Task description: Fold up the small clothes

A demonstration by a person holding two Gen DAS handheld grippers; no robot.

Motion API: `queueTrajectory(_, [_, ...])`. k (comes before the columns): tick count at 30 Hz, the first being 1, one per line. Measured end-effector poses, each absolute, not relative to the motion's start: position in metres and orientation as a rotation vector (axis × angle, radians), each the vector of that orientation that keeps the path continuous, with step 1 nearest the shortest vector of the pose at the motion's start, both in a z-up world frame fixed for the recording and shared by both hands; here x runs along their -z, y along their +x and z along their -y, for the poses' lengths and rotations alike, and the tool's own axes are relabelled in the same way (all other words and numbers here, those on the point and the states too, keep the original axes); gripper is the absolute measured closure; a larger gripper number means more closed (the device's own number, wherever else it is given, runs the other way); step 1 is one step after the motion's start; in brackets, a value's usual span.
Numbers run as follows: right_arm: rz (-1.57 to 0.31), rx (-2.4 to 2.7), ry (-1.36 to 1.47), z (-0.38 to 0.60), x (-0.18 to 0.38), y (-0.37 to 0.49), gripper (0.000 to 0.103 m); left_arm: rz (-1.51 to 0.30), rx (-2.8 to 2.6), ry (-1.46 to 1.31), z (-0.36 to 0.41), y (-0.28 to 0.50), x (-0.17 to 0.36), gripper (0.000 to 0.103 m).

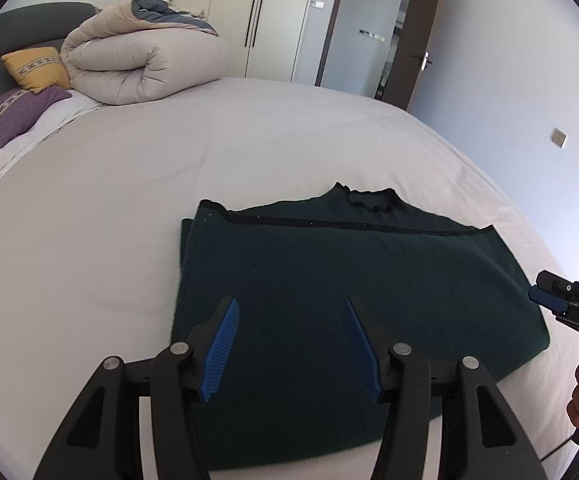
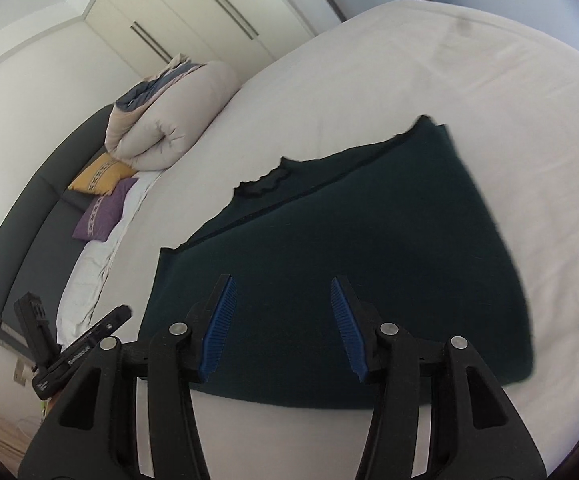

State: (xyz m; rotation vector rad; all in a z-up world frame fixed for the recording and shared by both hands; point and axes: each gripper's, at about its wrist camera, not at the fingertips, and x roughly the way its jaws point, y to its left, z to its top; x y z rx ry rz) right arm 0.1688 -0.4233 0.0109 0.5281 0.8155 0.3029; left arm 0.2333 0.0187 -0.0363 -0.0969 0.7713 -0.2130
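Note:
A dark green knitted sweater (image 1: 329, 276) lies folded flat on the white bed (image 1: 129, 200), its frilled collar at the far edge. It also shows in the right wrist view (image 2: 369, 248). My left gripper (image 1: 291, 308) is open and empty, hovering over the sweater's near edge. My right gripper (image 2: 283, 288) is open and empty, also above the sweater's near part. The right gripper also shows in the left wrist view (image 1: 545, 298) at the sweater's right side, held by a hand.
A rolled beige duvet (image 1: 141, 64), a yellow pillow (image 1: 35, 68) and a purple pillow (image 1: 13, 114) lie at the dark headboard. White wardrobes (image 1: 249, 12) and an open door (image 1: 373, 32) stand beyond the bed.

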Motion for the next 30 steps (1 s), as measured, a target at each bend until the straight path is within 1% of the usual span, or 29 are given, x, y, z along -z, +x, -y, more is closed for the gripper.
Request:
queueTrajectory(2, [-0.857, -0.354, 0.549, 0.399, -0.001, 0.201, 0.056, -0.792, 0.177, -0.037, -0.007, 0.256, 0.047, 0.047])
queueTrajectory(3, [-0.882, -0.369, 0.558, 0.388, 0.005, 0.216, 0.056, -0.815, 0.159, -0.008, -0.003, 0.267, 0.055, 0.051])
queueTrajectory(5, [-0.916, -0.388, 0.575, 0.37, 0.017, 0.242, 0.056, -0.874, 0.123, 0.01, -0.004, 0.285, 0.072, 0.054])
queueTrajectory(7, [-0.96, -0.385, 0.592, 0.362, 0.033, 0.268, 0.056, -0.925, 0.123, -0.029, -0.011, 0.296, 0.092, 0.053])
queueTrajectory(9, [-0.97, -0.328, 0.607, 0.367, 0.049, 0.285, 0.06, -0.908, 0.13, -0.048, -0.015, 0.294, 0.096, 0.052])
queueTrajectory(10, [-0.958, -0.326, 0.641, 0.376, 0.056, 0.29, 0.069, -0.899, 0.126, -0.027, -0.012, 0.292, 0.096, 0.052])
queueTrajectory(11, [-0.949, -0.321, 0.679, 0.385, 0.06, 0.294, 0.071, -0.891, 0.121, -0.001, -0.008, 0.29, 0.097, 0.052])
queueTrajectory(13, [-0.913, -0.288, 0.735, 0.409, 0.064, 0.301, 0.071, -0.883, 0.115, 0.019, -0.006, 0.289, 0.099, 0.051])
queueTrajectory(17, [-0.838, -0.189, 0.841, 0.465, 0.071, 0.304, 0.072, -0.887, 0.106, 0.03, -0.002, 0.292, 0.101, 0.051])
queueTrajectory(19, [-0.802, -0.1, 0.834, 0.487, 0.067, 0.297, 0.074, -0.882, 0.102, 0.039, -0.001, 0.292, 0.101, 0.051])
queueTrajectory(21, [-0.769, 0.002, 0.817, 0.505, 0.06, 0.292, 0.074, -0.879, 0.102, 0.037, -0.001, 0.292, 0.102, 0.051])
queueTrajectory(22, [-0.758, 0.057, 0.827, 0.515, 0.057, 0.285, 0.071, -0.879, 0.102, 0.035, -0.002, 0.292, 0.102, 0.051])
queueTrajectory(24, [-0.731, 0.107, 0.859, 0.525, 0.051, 0.273, 0.071, -0.878, 0.103, 0.035, -0.001, 0.293, 0.102, 0.051])
queueTrajectory(25, [-0.726, 0.088, 0.861, 0.522, 0.047, 0.269, 0.068, -0.876, 0.102, 0.035, -0.001, 0.293, 0.102, 0.051])
queueTrajectory(28, [-0.741, -0.077, 0.821, 0.488, 0.033, 0.256, 0.068, -0.869, 0.101, 0.037, -0.001, 0.292, 0.103, 0.051])
queueTrajectory(30, [-0.802, -0.23, 0.773, 0.447, 0.033, 0.25, 0.068, -0.866, 0.101, 0.036, -0.001, 0.292, 0.103, 0.051])
